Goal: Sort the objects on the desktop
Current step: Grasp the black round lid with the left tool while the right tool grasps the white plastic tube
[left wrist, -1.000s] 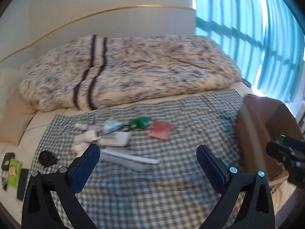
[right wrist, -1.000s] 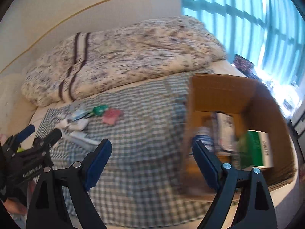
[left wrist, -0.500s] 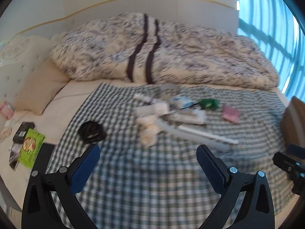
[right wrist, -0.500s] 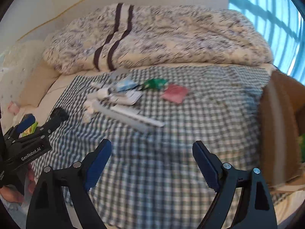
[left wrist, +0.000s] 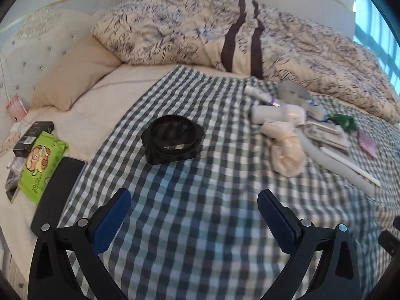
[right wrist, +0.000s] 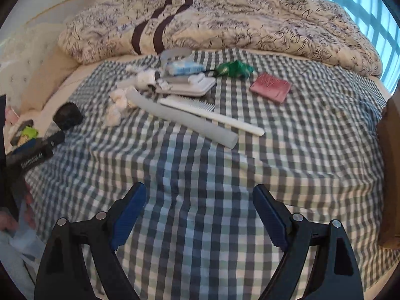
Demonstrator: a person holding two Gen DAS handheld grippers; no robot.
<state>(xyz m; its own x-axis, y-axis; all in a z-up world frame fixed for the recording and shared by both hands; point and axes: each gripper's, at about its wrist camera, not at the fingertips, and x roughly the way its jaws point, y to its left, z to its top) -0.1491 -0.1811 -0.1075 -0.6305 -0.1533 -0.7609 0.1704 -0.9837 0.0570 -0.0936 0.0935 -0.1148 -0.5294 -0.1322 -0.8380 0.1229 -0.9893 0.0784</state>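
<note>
Hovering over a green-and-white checked cloth (right wrist: 225, 175) spread on a bed, both tilted downward: left gripper (left wrist: 193, 205) and right gripper (right wrist: 198, 200), each with blue-padded fingers spread wide and nothing between them. Lying nearest the left gripper, alone on the cloth: a round black container (left wrist: 172, 142), well clear of the pads. Heaped farther back, just below a floral quilt (right wrist: 225, 17) with two dark stripes: a long grey tube (right wrist: 182, 117) touching a white comb (right wrist: 212, 115) beside it, a flat white case (right wrist: 190, 87), a white bottle (right wrist: 147, 77) on its side, a pale blue tube (right wrist: 185, 67), crumpled white tissue (right wrist: 117, 105). Set a little to the right of the heap: a green wrapper (right wrist: 235, 68), then a pink wallet (right wrist: 271, 87), apart from each other. Showing at the right edge of the right wrist view: the brown wall of a cardboard box (right wrist: 390, 175), contents hidden. Resting off the cloth on the bare sheet, in the left wrist view: a lime-green packet (left wrist: 40, 162), a black slab (left wrist: 57, 192), a beige pillow (left wrist: 75, 72).
</note>
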